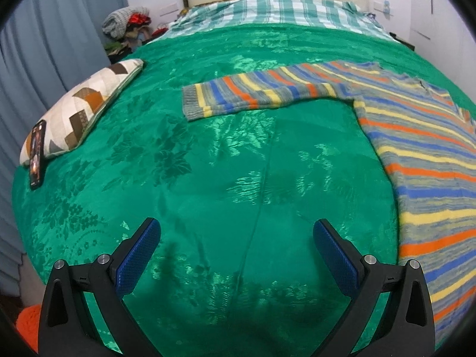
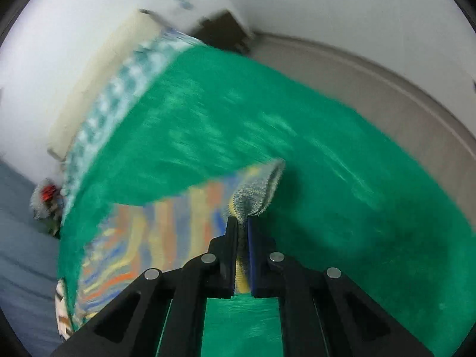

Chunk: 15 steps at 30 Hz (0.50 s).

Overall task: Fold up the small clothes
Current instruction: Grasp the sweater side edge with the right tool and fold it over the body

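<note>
Right tool [image 2: 242, 223] clamped on grey ribbed cuff [image 2: 257, 192] of my multicoloured striped knit sweater [image 1: 422, 148] | left tool [image 1: 236, 238] wide, empty over green bed cover [image 1: 208, 163] | sweater's other sleeve [image 1: 253, 93] stretches leftward, ahead of left tool, nearer it

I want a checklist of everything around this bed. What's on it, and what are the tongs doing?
Surface: green blanket covering the bed, checked sheet at the head.
Job's things: striped sweater lying spread out, one sleeve stretched flat.
Clutter: patterned pillow, phone leaning on it.
Grippers: left tongs open, holding nothing; right tongs shut on sweater cuff.
Cables: nothing seen.
Surroundings: blue curtain, clothes pile, white wall.
</note>
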Tool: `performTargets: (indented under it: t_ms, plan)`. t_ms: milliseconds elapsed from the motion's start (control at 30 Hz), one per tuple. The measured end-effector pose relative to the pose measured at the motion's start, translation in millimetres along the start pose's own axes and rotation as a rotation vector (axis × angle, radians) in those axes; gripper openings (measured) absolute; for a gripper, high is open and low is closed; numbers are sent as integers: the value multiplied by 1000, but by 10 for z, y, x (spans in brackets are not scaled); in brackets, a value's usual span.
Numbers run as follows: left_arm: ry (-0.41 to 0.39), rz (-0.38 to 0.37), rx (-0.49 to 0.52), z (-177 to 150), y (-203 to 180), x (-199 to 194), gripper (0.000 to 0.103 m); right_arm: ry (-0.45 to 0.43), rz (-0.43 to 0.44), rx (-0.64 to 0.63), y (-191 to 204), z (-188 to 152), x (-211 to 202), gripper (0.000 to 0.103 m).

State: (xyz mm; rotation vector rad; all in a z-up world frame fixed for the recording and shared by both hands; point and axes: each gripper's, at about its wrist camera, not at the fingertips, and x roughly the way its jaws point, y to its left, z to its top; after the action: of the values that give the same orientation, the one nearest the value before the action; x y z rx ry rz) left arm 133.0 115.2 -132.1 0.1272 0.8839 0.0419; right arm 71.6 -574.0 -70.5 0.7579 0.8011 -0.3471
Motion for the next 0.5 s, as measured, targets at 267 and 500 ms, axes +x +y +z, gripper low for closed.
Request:
performTargets:
  t_ms: [267, 500]
  plan:
    - [-8, -47, -34, 50, 16, 1, 102, 41, 276, -323, 1995, 0, -306, 6]
    - [49, -47, -93, 5, 159, 84, 102, 255, 438, -348, 3083, -725, 625, 63]
